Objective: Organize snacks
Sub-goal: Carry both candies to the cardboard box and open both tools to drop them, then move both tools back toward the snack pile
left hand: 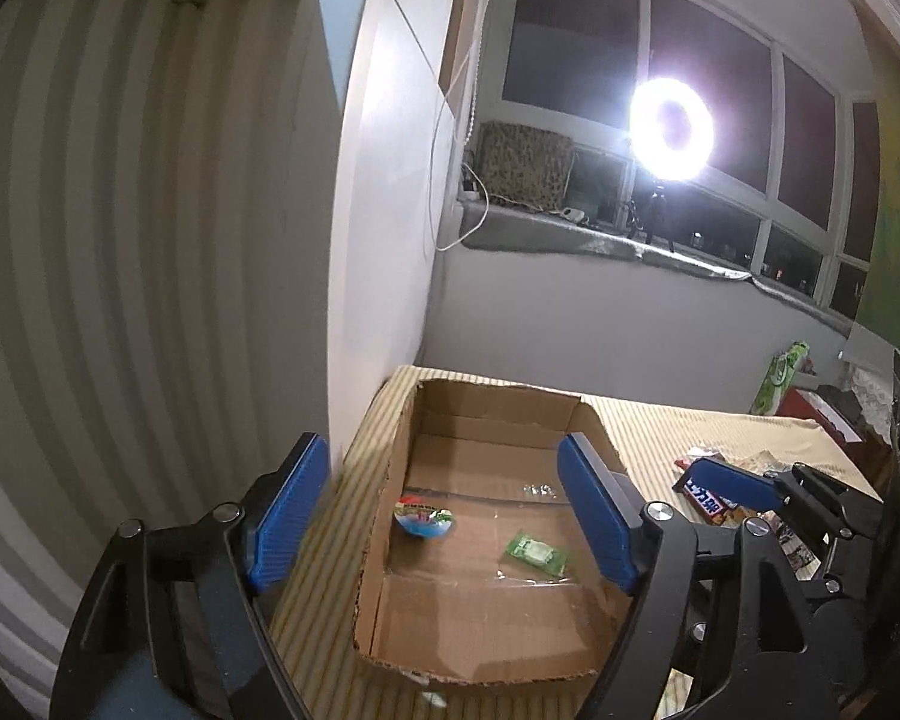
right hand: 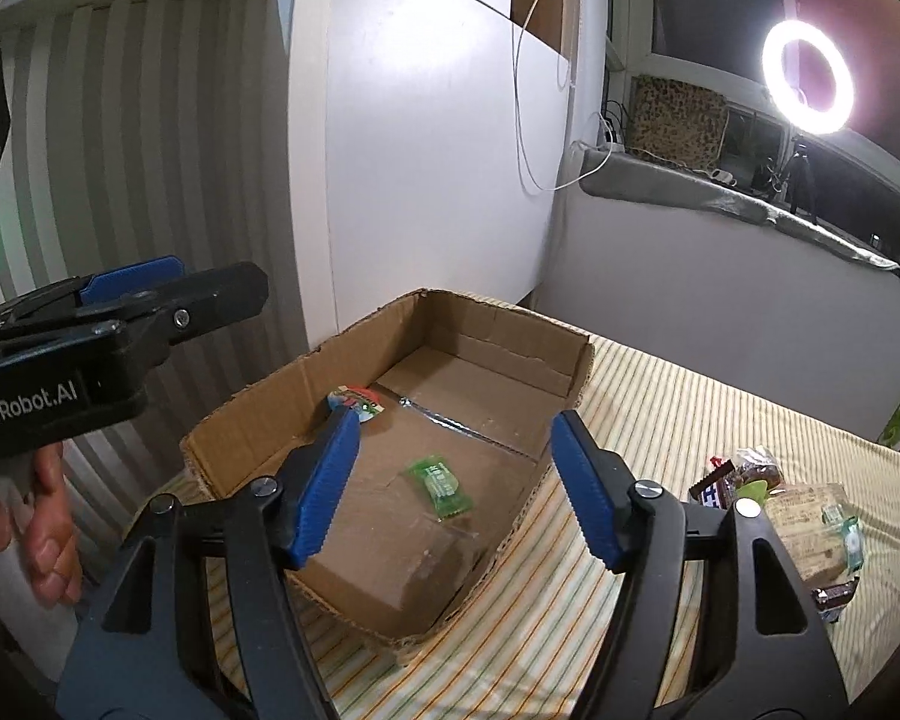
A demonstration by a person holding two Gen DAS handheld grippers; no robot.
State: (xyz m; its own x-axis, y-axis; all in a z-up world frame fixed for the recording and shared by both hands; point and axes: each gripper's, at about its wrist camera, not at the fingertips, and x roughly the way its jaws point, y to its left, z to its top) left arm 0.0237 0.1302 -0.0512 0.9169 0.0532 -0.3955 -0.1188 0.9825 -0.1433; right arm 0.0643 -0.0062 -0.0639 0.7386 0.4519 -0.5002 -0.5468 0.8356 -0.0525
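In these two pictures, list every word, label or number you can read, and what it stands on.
"GenRobot.AI": white letters on the left gripper's black body, right wrist view.
Snack bar wrapper: white lettering, too blurred.
Round cup lid, green packet: print too small.

Brown cardboard box [right hand: 498,336], green wrapped candy [right hand: 441,487], red, blue and green round snack [left hand: 423,521], cream striped tablecloth [right hand: 660,420], grey-and-white striped wall [left hand: 120,240], blue gripper pads [right hand: 324,486]
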